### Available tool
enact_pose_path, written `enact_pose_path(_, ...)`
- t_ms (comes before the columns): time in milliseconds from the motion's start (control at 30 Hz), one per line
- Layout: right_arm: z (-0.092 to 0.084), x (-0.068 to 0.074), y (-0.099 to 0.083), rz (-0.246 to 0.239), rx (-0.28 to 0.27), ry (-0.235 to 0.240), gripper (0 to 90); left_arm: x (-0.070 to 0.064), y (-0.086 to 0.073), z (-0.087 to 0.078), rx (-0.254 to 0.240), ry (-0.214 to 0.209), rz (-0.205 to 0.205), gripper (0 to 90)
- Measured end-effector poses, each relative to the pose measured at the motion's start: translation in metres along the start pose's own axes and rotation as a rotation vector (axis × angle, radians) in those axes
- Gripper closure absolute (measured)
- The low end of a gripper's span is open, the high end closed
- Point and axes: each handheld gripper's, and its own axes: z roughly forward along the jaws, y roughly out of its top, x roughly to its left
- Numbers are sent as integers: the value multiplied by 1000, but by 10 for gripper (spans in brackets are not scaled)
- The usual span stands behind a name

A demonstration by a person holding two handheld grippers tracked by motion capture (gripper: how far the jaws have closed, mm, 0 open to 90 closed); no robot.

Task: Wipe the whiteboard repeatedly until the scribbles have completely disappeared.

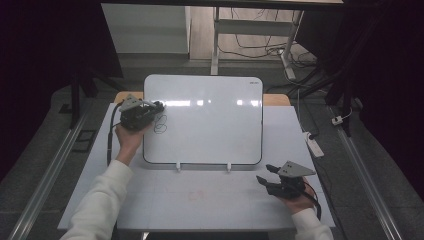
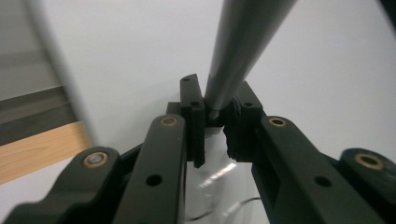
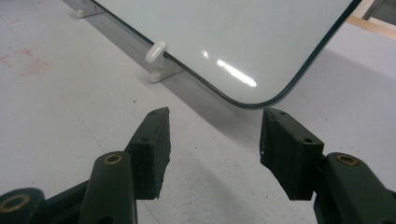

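Observation:
A white board (image 1: pixel 210 120) leans upright on the pale table (image 1: pixel 200 205). A looped black scribble (image 1: pixel 160 124) marks its left part. My left gripper (image 1: pixel 155 107) is up against the board's upper left, just above the scribble. In the left gripper view my left gripper (image 2: pixel 215 116) is shut on a dark grey marker (image 2: pixel 243 42) whose barrel rises up and to the right in front of the board (image 2: pixel 140 46). My right gripper (image 1: pixel 266 173) rests low on the table by the board's lower right corner. Its jaws (image 3: pixel 212 135) stand open with nothing between them, facing that corner (image 3: pixel 243 37).
Two white clips (image 1: pixel 178 166) (image 1: pixel 229 167) hold the board's bottom edge; one clip (image 3: pixel 156 53) lies ahead of the right gripper. A faint red smudge (image 1: pixel 196 195) marks the table front. A white power strip (image 1: pixel 314 144) and cables lie on the floor to the right.

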Motion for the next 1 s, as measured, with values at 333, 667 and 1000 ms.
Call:
enact_pose_path(333, -1, 0, -1, 2, 1, -2, 430, 18, -7, -14, -16, 26, -65, 782)
enact_pose_path(667, 0, 1, 0, 0, 2, -5, 431, 5, -15, -14, -13, 19, -16, 781)
enact_pose_path(1000, 0, 0, 0, 2, 3, -7, 430, -21, -23, -3, 26, -57, 41, 781)
